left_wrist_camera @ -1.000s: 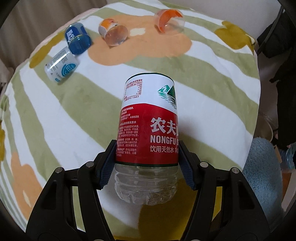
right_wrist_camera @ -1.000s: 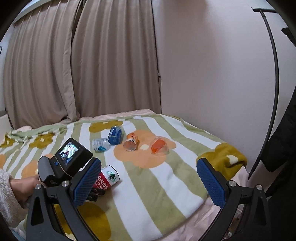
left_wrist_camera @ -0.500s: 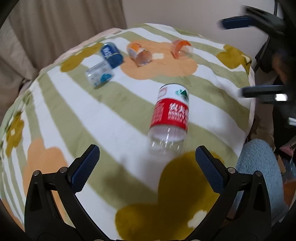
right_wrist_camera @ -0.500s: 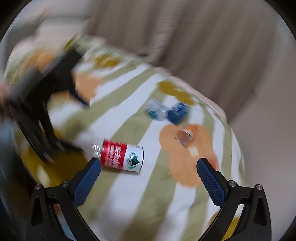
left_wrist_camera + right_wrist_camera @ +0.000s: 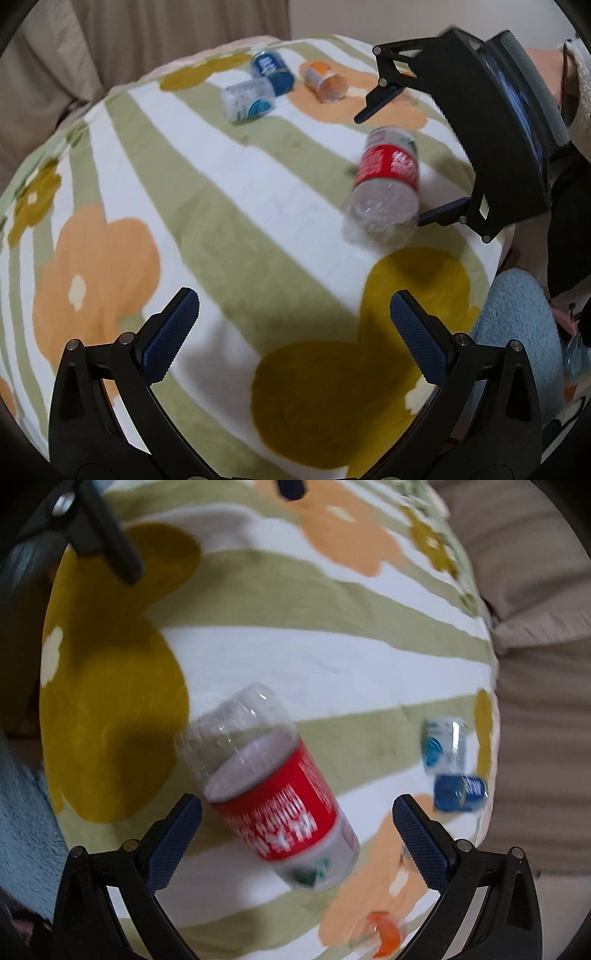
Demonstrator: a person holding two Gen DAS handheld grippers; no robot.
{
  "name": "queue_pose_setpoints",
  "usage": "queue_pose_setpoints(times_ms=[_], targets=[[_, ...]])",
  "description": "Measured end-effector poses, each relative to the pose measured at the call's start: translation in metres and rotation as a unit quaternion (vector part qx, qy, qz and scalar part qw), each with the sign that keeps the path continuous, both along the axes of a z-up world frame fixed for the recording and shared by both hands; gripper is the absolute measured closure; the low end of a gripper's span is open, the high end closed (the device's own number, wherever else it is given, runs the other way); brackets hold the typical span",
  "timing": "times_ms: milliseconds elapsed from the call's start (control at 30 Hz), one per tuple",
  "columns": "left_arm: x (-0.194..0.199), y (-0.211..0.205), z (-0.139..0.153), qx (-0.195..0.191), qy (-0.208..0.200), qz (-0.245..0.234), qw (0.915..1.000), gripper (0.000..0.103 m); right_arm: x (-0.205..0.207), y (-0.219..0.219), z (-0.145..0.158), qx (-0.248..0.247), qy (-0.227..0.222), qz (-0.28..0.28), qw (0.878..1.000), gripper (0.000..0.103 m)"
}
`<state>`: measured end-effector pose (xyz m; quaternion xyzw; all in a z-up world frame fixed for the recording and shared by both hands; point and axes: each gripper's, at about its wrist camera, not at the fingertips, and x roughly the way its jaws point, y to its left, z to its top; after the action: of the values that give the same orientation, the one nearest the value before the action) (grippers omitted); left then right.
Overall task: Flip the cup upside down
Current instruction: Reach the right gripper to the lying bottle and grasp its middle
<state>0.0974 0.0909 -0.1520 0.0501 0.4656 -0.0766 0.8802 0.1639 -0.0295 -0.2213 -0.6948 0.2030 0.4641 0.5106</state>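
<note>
The cup (image 5: pixel 388 184) is a cut clear bottle with a red label, lying on its side on the striped blanket (image 5: pixel 207 206), its clear base toward the left wrist camera. My left gripper (image 5: pixel 293 339) is open and empty, well short of the cup. My right gripper (image 5: pixel 297 834) is open and hovers over the cup (image 5: pixel 280 794), which shows between its wide blue pads (image 5: pixel 173 842). In the left wrist view, one right finger (image 5: pixel 439 214) sits close beside the cup's base; contact cannot be told. Both views are motion-blurred.
Several other cut-bottle cups lie at the far side: a blue one (image 5: pixel 273 72), a white and blue one (image 5: pixel 249 99), an orange one (image 5: pixel 325 79). A fluffy blue cushion (image 5: pixel 517 325) sits off the bed's right edge. Curtains (image 5: pixel 110 37) hang behind.
My left gripper opened, let go of the cup and pulled back; the cup now lies on the blanket. My right gripper swung down over the cup from its far side.
</note>
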Motion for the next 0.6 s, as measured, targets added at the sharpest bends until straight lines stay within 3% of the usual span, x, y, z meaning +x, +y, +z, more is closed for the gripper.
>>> queue_pose_setpoints(times_ms=[100, 167, 200, 433, 533, 600], targets=[[0.0, 0.007, -0.005, -0.012, 0.008, 0.007, 0.9999, 0.0, -0.005, 0.006, -0.014, -0.025, -0.004, 0.024, 0.999, 0.002], [-0.002, 0.01, -0.006, -0.02, 0.008, 0.008, 0.9997, 0.0, -0.007, 0.008, -0.021, -0.046, 0.0, 0.028, 0.999, 0.027], [-0.002, 0.01, -0.006, -0.022, 0.007, 0.009, 0.9997, 0.0, -0.007, 0.01, -0.024, -0.058, 0.003, 0.024, 0.998, 0.031], [-0.006, 0.01, 0.0, -0.031, -0.005, 0.008, 0.9995, 0.0, 0.0, 0.018, -0.008, -0.057, 0.022, -0.02, 0.998, 0.034], [-0.008, 0.012, 0.004, -0.044, -0.01, 0.011, 0.9989, 0.0, 0.016, 0.028, 0.009, -0.049, 0.044, -0.105, 0.992, 0.034], [-0.008, 0.012, 0.006, -0.054, -0.011, 0.014, 0.9984, 0.0, 0.035, 0.036, 0.018, -0.039, 0.092, -0.204, 0.974, 0.034]])
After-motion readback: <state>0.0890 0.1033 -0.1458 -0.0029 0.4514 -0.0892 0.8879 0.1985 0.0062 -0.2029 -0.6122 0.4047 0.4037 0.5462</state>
